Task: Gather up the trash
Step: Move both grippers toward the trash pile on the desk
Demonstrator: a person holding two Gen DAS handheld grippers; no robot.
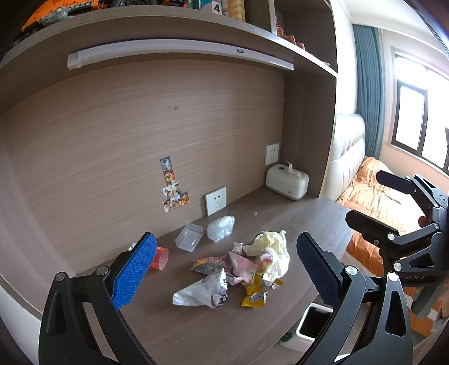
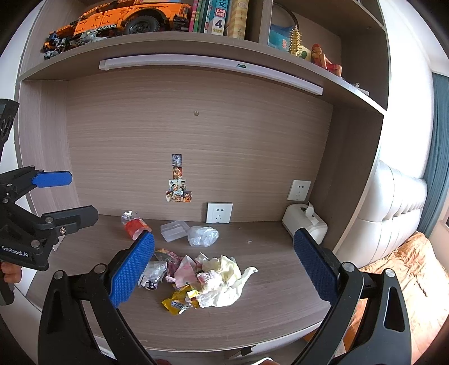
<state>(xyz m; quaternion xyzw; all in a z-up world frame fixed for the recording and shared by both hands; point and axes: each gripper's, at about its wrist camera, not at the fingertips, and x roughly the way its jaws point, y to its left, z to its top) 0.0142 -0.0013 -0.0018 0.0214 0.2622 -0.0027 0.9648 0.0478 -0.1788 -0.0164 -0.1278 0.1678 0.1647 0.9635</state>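
A heap of trash [image 1: 241, 269] lies on the wooden desk [image 1: 196, 331]: a crumpled cream paper [image 2: 224, 283], pink and silver wrappers, and a yellow wrapper [image 1: 254, 296]. Behind it are a clear plastic box [image 1: 189, 237], a crumpled clear bag [image 1: 220, 228] and an orange cup [image 1: 160, 258] on its side. My left gripper [image 1: 224, 269] is open and empty, held above the heap's near side. My right gripper [image 2: 224, 269] is open and empty, also above the heap. Each gripper shows at the edge of the other's view.
A white tissue box [image 1: 286, 182] stands at the desk's back right, below a wall socket [image 1: 271, 154]. A white bin [image 1: 311, 323] stands on the floor by the desk's right edge. A shelf with a toy truck [image 2: 126, 16] and books hangs above. A bed [image 1: 376, 196] lies to the right.
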